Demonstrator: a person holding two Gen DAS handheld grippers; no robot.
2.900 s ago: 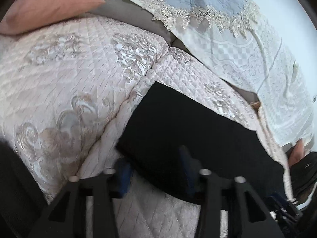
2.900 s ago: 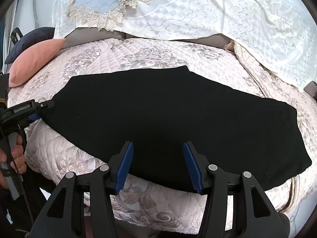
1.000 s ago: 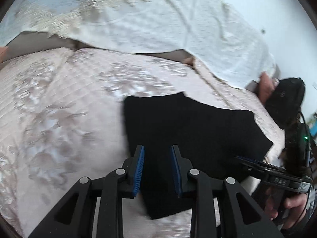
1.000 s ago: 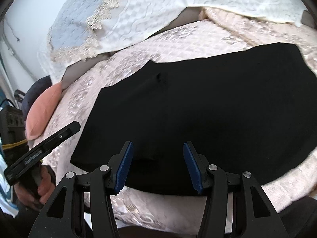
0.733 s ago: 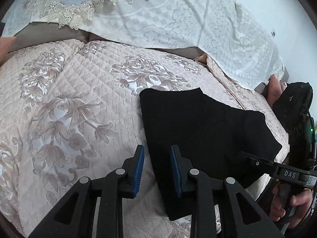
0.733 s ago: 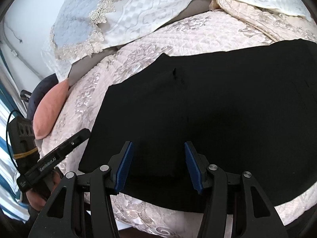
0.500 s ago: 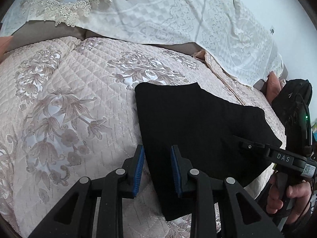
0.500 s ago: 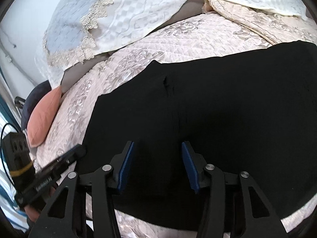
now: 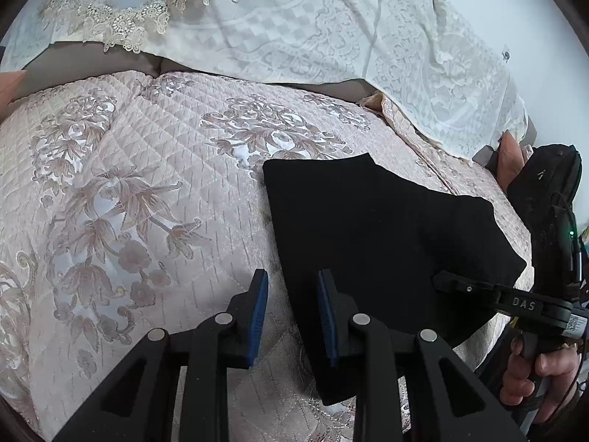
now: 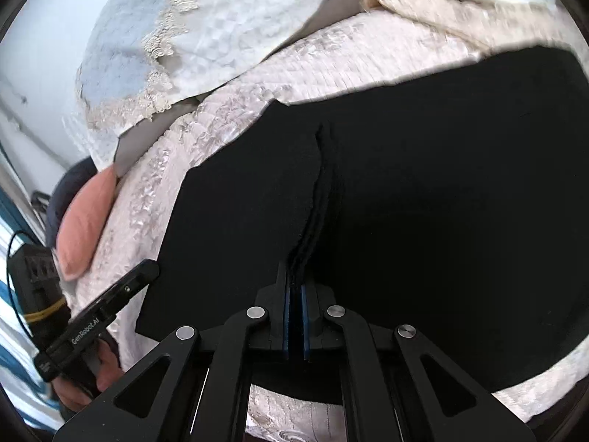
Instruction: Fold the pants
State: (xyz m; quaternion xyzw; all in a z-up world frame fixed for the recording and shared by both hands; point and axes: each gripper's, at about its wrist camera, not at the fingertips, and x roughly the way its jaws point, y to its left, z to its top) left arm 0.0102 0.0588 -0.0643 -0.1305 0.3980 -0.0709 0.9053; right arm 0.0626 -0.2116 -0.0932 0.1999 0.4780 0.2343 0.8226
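- Black pants [image 9: 375, 228] lie flat on the quilted pink bedspread [image 9: 147, 191], toward the near edge of the bed, partly folded over themselves.
- Right gripper [image 10: 294, 291]: jaws have just closed, now pinched together on a raised ridge of the pants fabric; a crease runs up from the pads across the cloth.
- Left gripper [image 9: 291, 302]: jaws part-open, narrow gap, nothing pressed between them. It hangs over the left edge of the pants; left pad over bare bedspread, right pad over black cloth. Cannot tell if the tips touch the fabric.
- In the left wrist view the right gripper's tip [image 9: 452, 283] sits over the near right part of the pants; the person's hand [image 9: 533, 372] grips its handle at the bed edge.
- In the right wrist view the left gripper [image 10: 136, 276] comes in from the left, its tip just beside the near left corner of the pants.
- Around: white lace cover [image 9: 331, 37] draped over the back of the bed, grey surface showing below its hem.
- Pink cushion [image 10: 88, 217] at the far left end, dark one behind it; both well apart from the pants.
- Right wrist view is motion-blurred on the bedspread; detail there is soft.
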